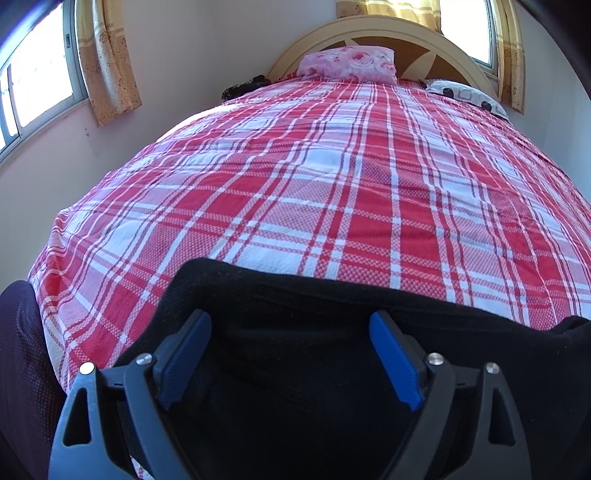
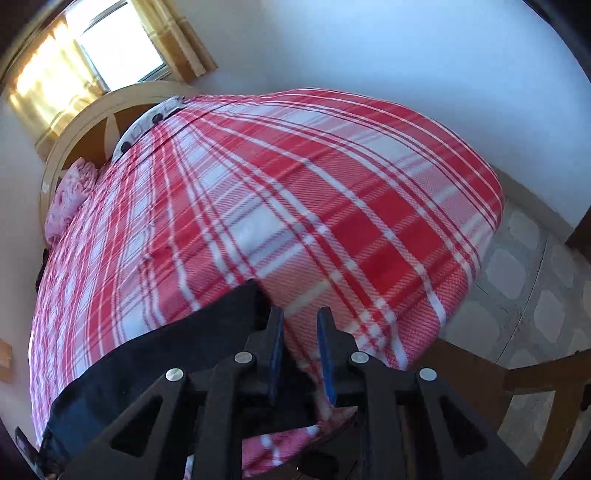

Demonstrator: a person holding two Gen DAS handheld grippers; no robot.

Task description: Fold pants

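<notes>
Red-and-white plaid bedspread [image 1: 332, 192] is carrying the black pants [image 1: 295, 332] at the bed's near edge. Left gripper [image 1: 288, 354] is hovering above them, jaws wide; right gripper [image 2: 301, 350] is hanging beside them, jaws narrowly parted, both gripping nothing, likely positioning for a fold.

the left wrist view sits low at the foot of the red and white plaid bedspread [image 1: 332, 177], looking straight ahead along its fingers to the cream arched wooden headboard [image 1: 373, 27], black fabric pants [image 1: 314, 350] close beneath. the right wrist view looks from higher and is tilted, with the bedspread [image 2: 295, 184] ahead and the headboard [image 2: 74, 125] far left. both share the bedspread, headboard and pants [image 2: 166, 339].
</notes>
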